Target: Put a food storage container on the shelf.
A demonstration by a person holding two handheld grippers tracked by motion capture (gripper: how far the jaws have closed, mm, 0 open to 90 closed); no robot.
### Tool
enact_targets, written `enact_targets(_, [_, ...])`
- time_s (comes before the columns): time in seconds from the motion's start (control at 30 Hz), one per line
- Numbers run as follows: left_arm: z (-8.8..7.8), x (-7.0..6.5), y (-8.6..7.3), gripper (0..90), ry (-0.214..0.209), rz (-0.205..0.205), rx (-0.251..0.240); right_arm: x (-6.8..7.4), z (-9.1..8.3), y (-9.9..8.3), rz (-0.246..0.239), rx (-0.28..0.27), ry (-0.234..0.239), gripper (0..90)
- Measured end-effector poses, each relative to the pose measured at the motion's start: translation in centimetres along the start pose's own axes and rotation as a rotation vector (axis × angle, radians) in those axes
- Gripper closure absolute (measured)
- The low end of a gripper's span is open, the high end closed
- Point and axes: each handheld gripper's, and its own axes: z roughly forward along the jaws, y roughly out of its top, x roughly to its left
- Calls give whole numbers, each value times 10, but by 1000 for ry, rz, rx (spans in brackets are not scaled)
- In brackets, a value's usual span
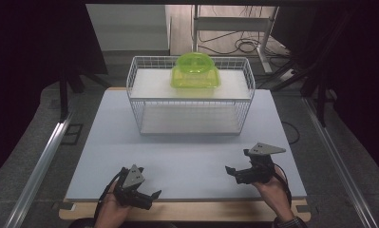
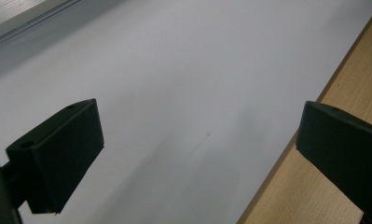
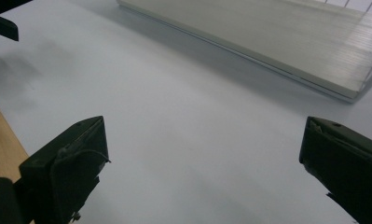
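Observation:
A white wire basket [image 1: 191, 97] stands on the pale sheet at the far middle of the table, with a translucent green lidded box [image 1: 195, 71] on its upper shelf. Near the front edge at the left, a hand holds my left gripper [image 1: 151, 195], jaws wide apart over bare sheet [image 2: 193, 135]. At the front right, another hand holds my right gripper [image 1: 230, 172], open too, pointing left across the sheet [image 3: 197, 154]. Nothing lies between either pair of jaws. The basket's lower shelf [image 3: 286, 42] shows at the top of the right gripper view.
The pale sheet [image 1: 187, 152] covers a wooden tabletop whose edge [image 1: 187, 211] runs along the front. Metal rails [image 1: 40, 161] flank the table on both sides. Cables and a frame [image 1: 234, 28] lie on the floor beyond the basket.

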Motion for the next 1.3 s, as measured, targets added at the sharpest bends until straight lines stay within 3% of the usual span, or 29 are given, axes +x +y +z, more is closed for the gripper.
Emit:
enact_targets(0.67, [1,0,0,6,-2,1,7,-6,-2,-26,11,59,-41,13])
enact_targets(1.3, [3,0,-1,6,-1,12,13,-1,15,-45,0,159,-23,3])
